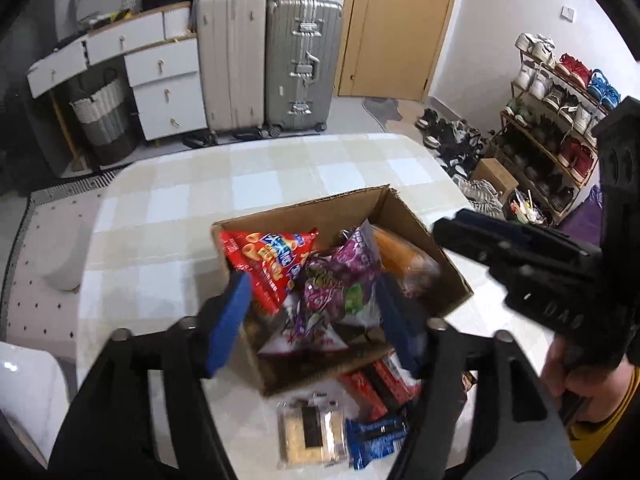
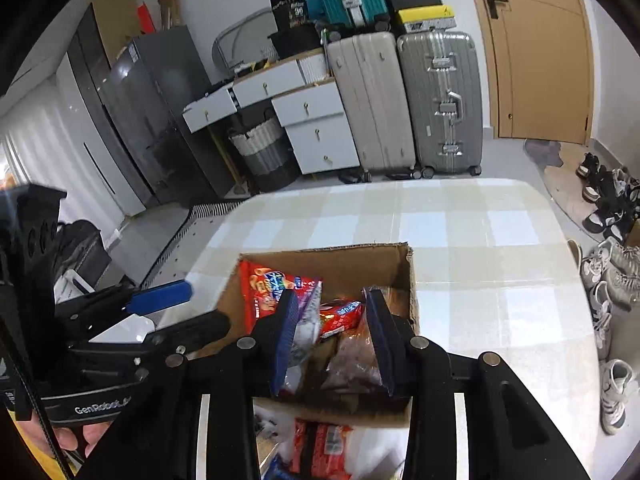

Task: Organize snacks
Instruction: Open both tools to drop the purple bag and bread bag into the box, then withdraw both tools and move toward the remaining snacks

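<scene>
Over the checkered table, my left gripper and right gripper both hang jaws wide and empty above the cardboard box, snack bags piled inside, more packets lying just beside it.

The left gripper has its two blue-padded fingers spread wide apart and points forward and downward. The right gripper has its fingers parted too, holding nothing, and it stands close beside the left one, tilted downward.
</scene>
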